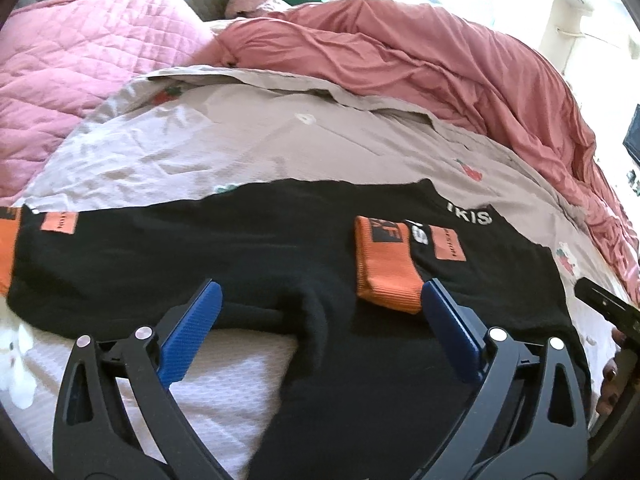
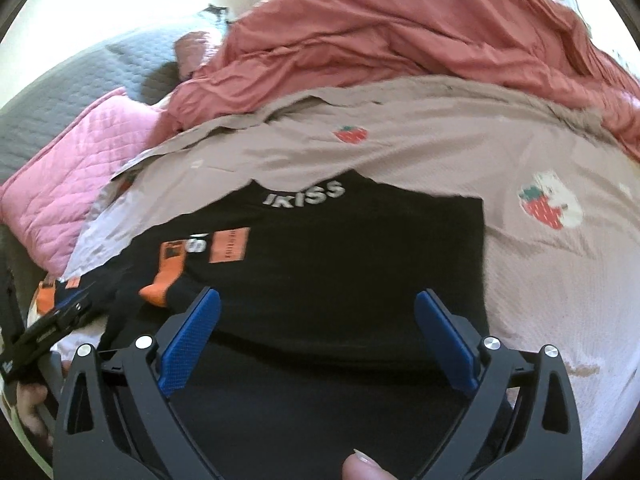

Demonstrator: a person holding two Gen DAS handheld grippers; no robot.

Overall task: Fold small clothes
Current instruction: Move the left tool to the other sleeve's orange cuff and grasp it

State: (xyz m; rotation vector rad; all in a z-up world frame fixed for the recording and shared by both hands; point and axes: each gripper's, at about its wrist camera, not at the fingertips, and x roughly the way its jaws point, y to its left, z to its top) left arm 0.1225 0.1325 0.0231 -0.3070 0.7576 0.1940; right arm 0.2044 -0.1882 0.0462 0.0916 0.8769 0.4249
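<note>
Left gripper (image 1: 320, 312) spread wide, nothing between its pads, poised over the near edge of the black top (image 1: 248, 248). Right gripper (image 2: 318, 320) just as wide and empty, above the body. The top lies flat on the strawberry sheet (image 2: 400, 152), one orange cuff (image 1: 386, 264) folded in, the left cuff (image 1: 6, 248) still out. Early going, I'd say.

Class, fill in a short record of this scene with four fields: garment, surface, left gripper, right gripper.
garment: black knit sweater with orange ribbed cuffs and white lettering, lying flat, one sleeve folded across the body
surface: beige strawberry-print bedsheet
left gripper: open above the sweater, nothing between the blue pads
right gripper: open above the sweater, holding nothing
</note>
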